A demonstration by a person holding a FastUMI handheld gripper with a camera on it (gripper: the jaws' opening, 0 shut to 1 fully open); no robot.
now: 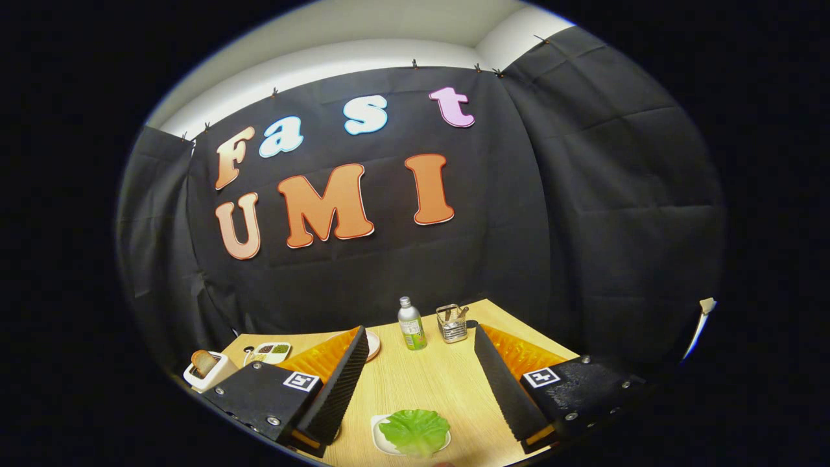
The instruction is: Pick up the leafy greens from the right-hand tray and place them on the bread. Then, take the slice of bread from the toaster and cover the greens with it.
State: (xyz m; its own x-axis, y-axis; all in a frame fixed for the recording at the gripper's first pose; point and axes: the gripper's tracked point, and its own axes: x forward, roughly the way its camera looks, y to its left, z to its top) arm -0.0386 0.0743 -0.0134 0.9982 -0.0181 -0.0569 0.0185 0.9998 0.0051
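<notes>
The leafy greens (415, 431) lie on a small white tray (379, 441) on the wooden table, low between my two fingers and near their bases. My gripper (418, 340) is open, its ribbed black fingers (340, 389) spread wide with nothing between them. A white toaster (209, 371) with a slice of bread (203, 362) standing in it sits beyond the left finger. Part of a round plate (372, 344) peeks out behind the left fingertip; I cannot tell what it holds.
A clear bottle with a green label (411, 324) and a metal mesh holder (452, 323) stand near the table's far edge, beyond the fingertips. A small white dish of condiments (269, 353) sits next to the toaster. Black cloth walls close off the back.
</notes>
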